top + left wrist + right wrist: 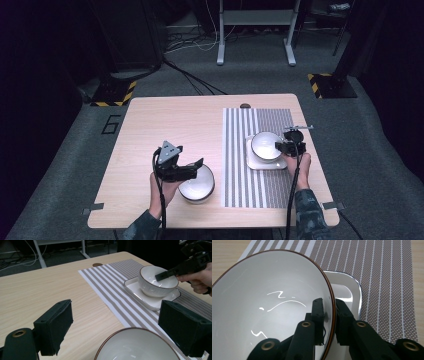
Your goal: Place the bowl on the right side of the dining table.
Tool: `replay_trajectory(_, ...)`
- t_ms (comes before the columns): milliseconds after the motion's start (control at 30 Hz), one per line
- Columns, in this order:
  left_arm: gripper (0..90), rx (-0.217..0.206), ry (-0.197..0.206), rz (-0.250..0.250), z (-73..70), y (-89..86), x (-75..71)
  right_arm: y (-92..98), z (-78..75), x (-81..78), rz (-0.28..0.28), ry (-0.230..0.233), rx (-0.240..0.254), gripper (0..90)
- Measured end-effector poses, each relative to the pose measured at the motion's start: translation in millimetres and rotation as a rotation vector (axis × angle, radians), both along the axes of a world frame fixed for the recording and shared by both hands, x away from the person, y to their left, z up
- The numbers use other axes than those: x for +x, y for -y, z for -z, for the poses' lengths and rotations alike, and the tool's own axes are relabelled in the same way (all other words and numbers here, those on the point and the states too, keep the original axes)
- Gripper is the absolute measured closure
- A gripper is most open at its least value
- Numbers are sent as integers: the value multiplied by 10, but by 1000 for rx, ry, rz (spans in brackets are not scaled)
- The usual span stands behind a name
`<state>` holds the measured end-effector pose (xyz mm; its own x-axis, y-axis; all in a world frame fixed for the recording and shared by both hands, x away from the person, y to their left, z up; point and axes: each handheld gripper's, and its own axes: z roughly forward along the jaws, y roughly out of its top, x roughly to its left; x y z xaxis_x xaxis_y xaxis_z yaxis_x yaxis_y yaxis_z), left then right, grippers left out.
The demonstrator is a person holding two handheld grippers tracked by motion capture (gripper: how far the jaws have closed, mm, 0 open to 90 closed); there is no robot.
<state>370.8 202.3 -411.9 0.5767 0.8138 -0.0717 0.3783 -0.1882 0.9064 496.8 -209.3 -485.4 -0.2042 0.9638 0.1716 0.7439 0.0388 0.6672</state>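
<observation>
Right gripper pinches my far bowl's rim over the square plate; left gripper gapes. I should lower level, then release.

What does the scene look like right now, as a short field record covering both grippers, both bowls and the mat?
right gripper: shut on the rim of the ribbed white bowl
ribbed white bowl: sits on the square white plate
square white plate: lies on the grey striped placemat
left gripper: open, jaws either side of the near brown-rimmed white bowl, pads not touching it
near brown-rimmed white bowl: rests on the wooden table
</observation>
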Motion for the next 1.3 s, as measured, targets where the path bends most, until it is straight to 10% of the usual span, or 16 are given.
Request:
replay_trajectory(433,79,17,-9,-131,224,-685,-253,-19,-26,69,8,-20,-32,800)
replay_trajectory(933,67,64,-189,-239,947,-1221,-272,-51,-59,57,-11,2,-64,741)
replay_trajectory(1300,63,168,-257,-244,1133,-1259,-198,-30,-149,-21,-27,28,-42,273)
